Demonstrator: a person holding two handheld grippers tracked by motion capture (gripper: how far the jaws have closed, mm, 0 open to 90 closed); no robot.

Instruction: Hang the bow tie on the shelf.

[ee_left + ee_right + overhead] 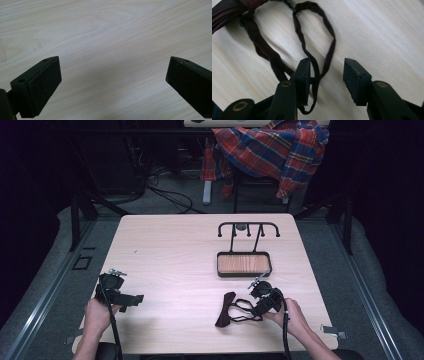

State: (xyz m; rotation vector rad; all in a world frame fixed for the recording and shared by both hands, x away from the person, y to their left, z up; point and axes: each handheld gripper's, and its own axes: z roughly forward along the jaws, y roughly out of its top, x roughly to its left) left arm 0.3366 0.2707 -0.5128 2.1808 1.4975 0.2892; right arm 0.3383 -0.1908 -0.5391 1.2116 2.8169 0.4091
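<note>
Jaws of the right gripper (pixel 325 80) apart, low over the table (pixel 165 250), with the thin dark strap (pixel 329 45) of a bow tie (pixel 226 309) lying between them. Strap loop close to the left jaw's pad in the right gripper view, passing by it; not pinched. Wider dark red part of the bow tie up in that view's top left corner. Seen from the high view, bow tie flat on the wood near the front edge, a bit right of the middle, with the right gripper (pixel 264 301) at its strap end and the right hand (pixel 292 316) behind.

Jaws of the left gripper (pixel 113 82) wide apart, nothing between them but bare light wood. Left gripper (pixel 116 292) near the front left corner, held in the left hand (pixel 97 315), well apart from the bow tie.

Farther back, a black stand (pixel 248 231) with a wooden tray (pixel 244 264) at its foot, just behind the right gripper. Beyond the table, a red and blue checked shirt (pixel 272 150) over a chair.
</note>
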